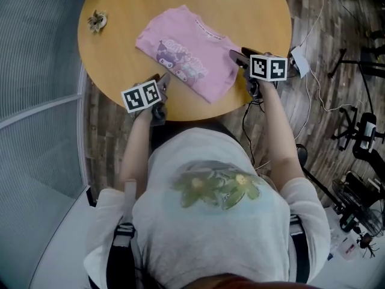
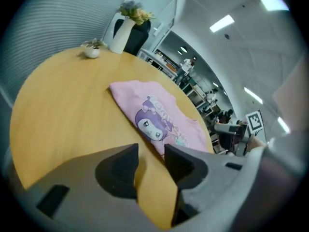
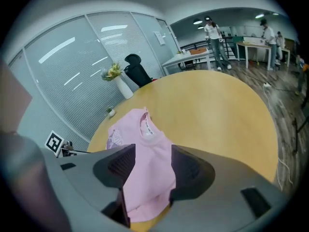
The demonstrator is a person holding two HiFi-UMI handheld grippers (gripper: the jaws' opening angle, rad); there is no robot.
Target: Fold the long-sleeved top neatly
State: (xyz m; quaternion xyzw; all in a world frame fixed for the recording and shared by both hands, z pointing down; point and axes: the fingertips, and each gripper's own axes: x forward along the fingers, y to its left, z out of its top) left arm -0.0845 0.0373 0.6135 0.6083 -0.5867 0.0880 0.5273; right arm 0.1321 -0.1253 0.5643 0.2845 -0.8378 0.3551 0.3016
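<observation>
A pink long-sleeved top (image 1: 186, 53) with a cartoon print lies folded into a compact rectangle on the round wooden table (image 1: 132, 17). My left gripper (image 1: 161, 83) hovers at the table's near edge, just left of the top's lower corner. In the left gripper view its jaws (image 2: 151, 151) stand apart with only bare table between them, and the top (image 2: 159, 115) lies ahead. My right gripper (image 1: 240, 58) hangs over the top's right edge. Its jaws (image 3: 153, 151) are wide apart, the pink fabric (image 3: 142, 129) showing below them, unpinched.
A small potted plant (image 1: 96, 21) sits at the table's far left. A white vase with flowers (image 2: 123, 33) stands at the far rim. Cables (image 1: 319, 83) and black stands (image 1: 361, 137) lie on the wood floor to the right. A glass partition (image 1: 36, 101) runs along the left.
</observation>
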